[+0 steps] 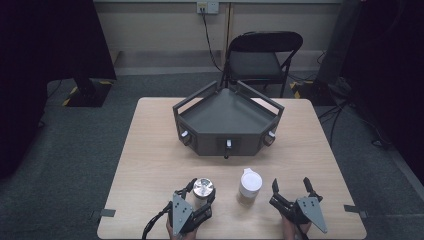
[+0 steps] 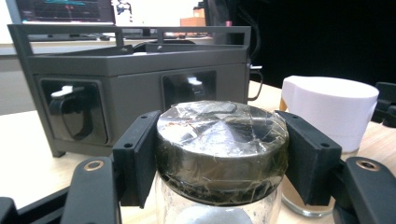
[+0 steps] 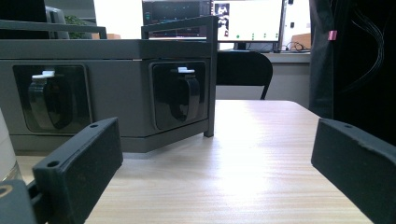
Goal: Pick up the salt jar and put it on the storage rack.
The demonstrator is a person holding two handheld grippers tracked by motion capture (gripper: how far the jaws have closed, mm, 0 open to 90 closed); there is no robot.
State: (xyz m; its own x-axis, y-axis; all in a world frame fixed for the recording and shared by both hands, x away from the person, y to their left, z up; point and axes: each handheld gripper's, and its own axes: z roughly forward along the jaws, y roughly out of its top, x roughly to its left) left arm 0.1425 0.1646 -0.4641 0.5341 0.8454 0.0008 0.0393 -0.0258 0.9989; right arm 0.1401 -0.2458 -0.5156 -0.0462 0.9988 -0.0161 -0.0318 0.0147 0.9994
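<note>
A glass jar with a silvery, tape-covered metal lid (image 1: 203,188) (image 2: 222,144) stands at the front of the table, left of centre. My left gripper (image 1: 201,193) (image 2: 222,158) is shut on that lid, one black pad pressed on each side. Just to its right stands a second jar with a white cap (image 1: 250,183) (image 2: 334,112). My right gripper (image 1: 291,187) (image 3: 215,172) rests to the right of the white-capped jar, open, with bare tabletop between its pads.
A grey angular tray-like box (image 1: 200,122) (image 2: 140,65) (image 3: 116,51) with railings and latches on its front faces sits mid-table. A black folding chair (image 1: 262,55) stands beyond the far edge. Dark curtains flank the room.
</note>
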